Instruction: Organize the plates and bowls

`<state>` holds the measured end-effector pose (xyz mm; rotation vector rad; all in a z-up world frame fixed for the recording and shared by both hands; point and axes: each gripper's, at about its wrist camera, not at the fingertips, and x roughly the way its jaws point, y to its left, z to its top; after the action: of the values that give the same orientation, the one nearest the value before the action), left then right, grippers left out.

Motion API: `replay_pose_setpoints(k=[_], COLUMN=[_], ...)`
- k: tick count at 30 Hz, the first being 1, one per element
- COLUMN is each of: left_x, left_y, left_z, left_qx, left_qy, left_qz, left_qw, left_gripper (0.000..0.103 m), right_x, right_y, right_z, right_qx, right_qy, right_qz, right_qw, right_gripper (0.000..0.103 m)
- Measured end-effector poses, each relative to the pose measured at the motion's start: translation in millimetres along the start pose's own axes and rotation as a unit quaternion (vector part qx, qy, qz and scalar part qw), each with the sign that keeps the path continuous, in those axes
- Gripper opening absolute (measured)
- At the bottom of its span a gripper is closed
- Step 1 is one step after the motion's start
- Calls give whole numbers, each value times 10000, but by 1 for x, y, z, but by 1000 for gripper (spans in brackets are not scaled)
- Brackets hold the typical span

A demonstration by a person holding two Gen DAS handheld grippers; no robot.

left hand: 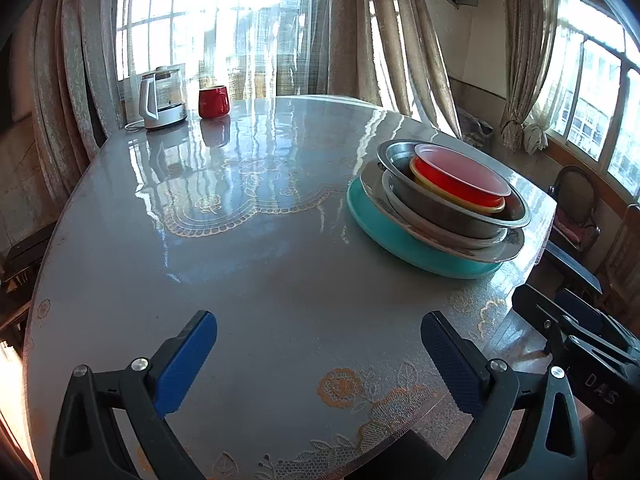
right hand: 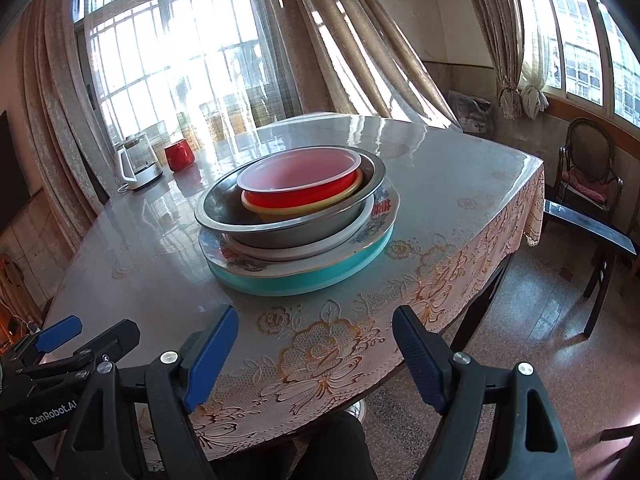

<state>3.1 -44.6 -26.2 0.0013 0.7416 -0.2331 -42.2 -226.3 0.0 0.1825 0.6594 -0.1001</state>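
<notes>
The desk (right hand: 460,184), under a glossy cover over a lace cloth, is carrying one nested stack, and I am viewing it from the near edge. At the bottom a teal plate (right hand: 308,276) is lying flat; on it a patterned plate (right hand: 384,206) is resting, then a white dish (right hand: 304,250), then a steel bowl (right hand: 280,232), which is holding a yellow bowl (right hand: 296,208), a red bowl (right hand: 296,194) and a translucent bowl (right hand: 300,170), the smallest on top. A kettle (left hand: 160,98) and a red mug (left hand: 213,101) are standing at the far side, well apart from the stack. My left claw (left hand: 318,360) and right claw (right hand: 316,356) are both hovering above the near edge, jaws apart and holding nothing. I am judging the stacking to be complete or nearly so. Any next move is calling only for a check that the inner bowls, which are leaning slightly, are seated level.
</notes>
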Motion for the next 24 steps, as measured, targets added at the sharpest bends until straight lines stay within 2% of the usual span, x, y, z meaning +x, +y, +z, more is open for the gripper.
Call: replay_pose_setpoints(k=[14,21,24], left_x=[1,7,11], left_y=[-4,0,1], left_z=[0,-1,-2], left_qx=[28,-231,-248], left_qy=[62,289,317], left_qz=[-128,-388,-265], left_qw=[9999,9986,9988], left_gripper=[102,102,101], right_x=[1,1,3], right_y=[0,0,-2], right_z=[-1,-2,-3], right_qx=[-15,-11,28], right_qy=[23,25,71], right_qz=[-75,-80,-61], right_qw=[10000,10000,10000], right_gripper=[81,81,81])
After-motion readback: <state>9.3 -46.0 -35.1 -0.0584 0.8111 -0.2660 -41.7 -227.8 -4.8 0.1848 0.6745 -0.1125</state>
